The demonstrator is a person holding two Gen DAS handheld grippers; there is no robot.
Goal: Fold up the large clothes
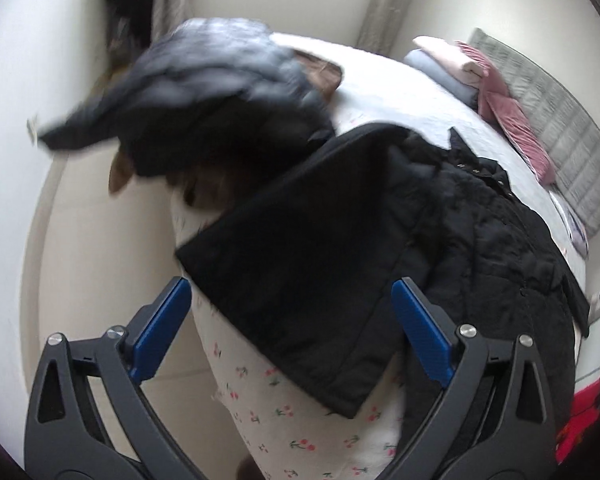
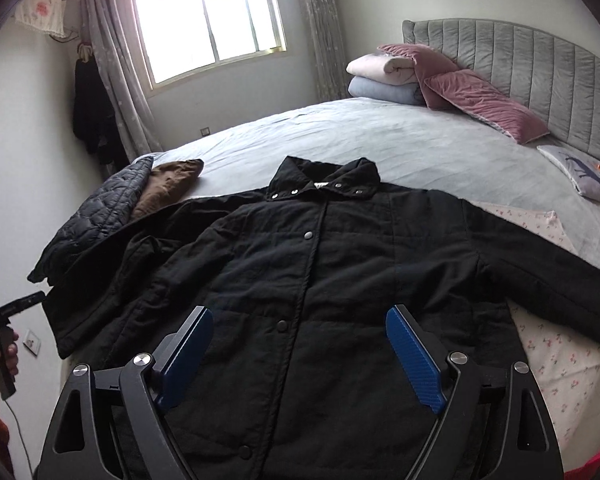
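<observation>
Black padded jacket (image 2: 320,280) lies flat on the bed (image 2: 380,140), front up, snapped, sleeves spread. Left gripper (image 1: 292,320) and right gripper (image 2: 300,344) both spread wide, empty. Looks soft, bulky, floppy: take it at sleeve cuff and hem edges

Daylight enters through the window (image 2: 208,24), whose panes are blown out to white. The room is evenly lit, with soft, weak shadows. The black jacket (image 2: 320,280) loses fold detail in its darkest areas. The left wrist view is motion-blurred, worst on the quilted jacket (image 1: 204,92). Both fisheye views bend straight lines and darken at the corners.
</observation>
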